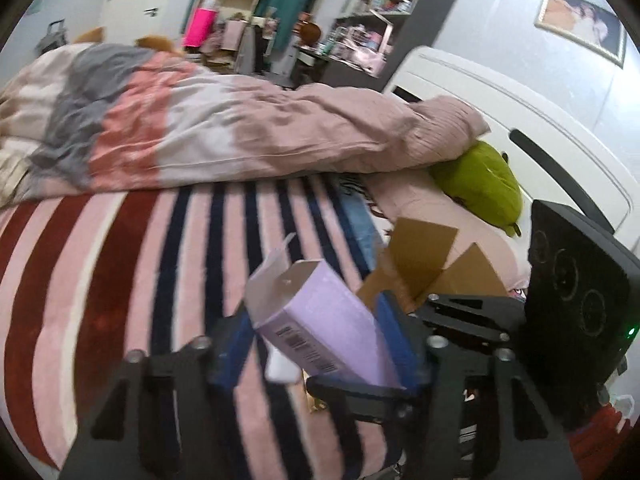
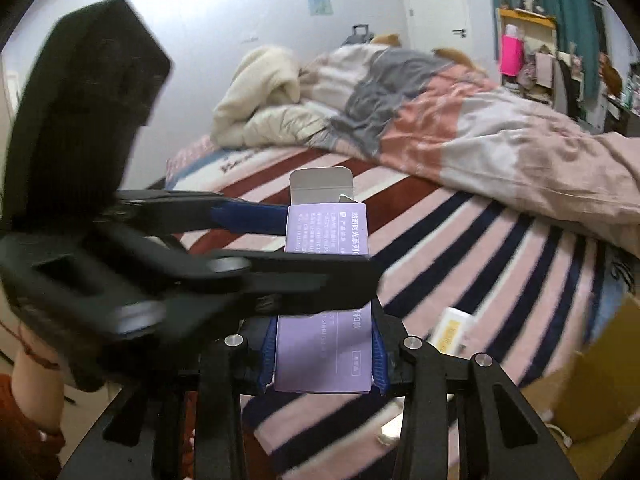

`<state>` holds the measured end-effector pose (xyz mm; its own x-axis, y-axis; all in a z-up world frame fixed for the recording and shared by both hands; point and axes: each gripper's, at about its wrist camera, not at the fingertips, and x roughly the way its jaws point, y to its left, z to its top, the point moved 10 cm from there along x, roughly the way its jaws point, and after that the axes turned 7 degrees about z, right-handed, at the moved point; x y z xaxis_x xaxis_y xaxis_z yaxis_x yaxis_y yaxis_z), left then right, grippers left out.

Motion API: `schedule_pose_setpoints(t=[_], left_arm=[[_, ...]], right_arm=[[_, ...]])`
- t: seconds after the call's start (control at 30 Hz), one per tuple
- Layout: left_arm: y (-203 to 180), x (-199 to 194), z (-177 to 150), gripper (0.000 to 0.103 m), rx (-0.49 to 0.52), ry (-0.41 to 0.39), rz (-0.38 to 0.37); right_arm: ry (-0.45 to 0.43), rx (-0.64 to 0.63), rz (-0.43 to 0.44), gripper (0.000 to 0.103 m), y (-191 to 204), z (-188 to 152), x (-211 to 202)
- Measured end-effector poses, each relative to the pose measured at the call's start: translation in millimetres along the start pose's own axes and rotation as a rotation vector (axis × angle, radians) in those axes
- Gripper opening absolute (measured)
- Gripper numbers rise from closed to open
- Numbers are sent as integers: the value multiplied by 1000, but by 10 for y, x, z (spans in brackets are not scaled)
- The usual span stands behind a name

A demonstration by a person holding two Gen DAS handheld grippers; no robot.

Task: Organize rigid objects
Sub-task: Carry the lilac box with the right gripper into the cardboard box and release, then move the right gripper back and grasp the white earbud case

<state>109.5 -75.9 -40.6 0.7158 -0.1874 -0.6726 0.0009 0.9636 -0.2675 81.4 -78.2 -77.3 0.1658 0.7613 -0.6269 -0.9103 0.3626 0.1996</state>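
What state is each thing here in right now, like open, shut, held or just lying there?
Purple box: top flap open, held off the bed by both grippers.
Right gripper: shut on the box's lower end.
Left gripper: its blue pads sit either side of the box.
Cardboard box: flaps open.
Yellow-labelled small box: lying on the striped blanket.
Duvet: rumpled.

The box (image 2: 324,344) is pale lilac with white print; the blanket (image 1: 120,280) is striped pink, dark red, navy and white; the duvet (image 1: 224,132) shows grey, coral and dusty-pink blocks; the plush toy (image 1: 480,184) is green.
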Motion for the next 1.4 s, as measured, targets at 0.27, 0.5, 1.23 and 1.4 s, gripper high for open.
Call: schedule_pose_setpoints(t=[0.27, 0.5, 1.23, 1.4], left_arm=[[-993, 514, 202, 46, 119, 75, -116], [-1463, 988, 137, 46, 173, 173, -144], [416, -216, -159, 73, 54, -20, 251], [930, -208, -617, 75, 28, -3, 286]], right_arm=[[-38, 144, -93, 33, -762, -259, -745], [36, 250, -190, 33, -1287, -611, -1019], [44, -35, 7, 36, 8, -299, -259], [164, -99, -14, 36, 267, -514, 449]])
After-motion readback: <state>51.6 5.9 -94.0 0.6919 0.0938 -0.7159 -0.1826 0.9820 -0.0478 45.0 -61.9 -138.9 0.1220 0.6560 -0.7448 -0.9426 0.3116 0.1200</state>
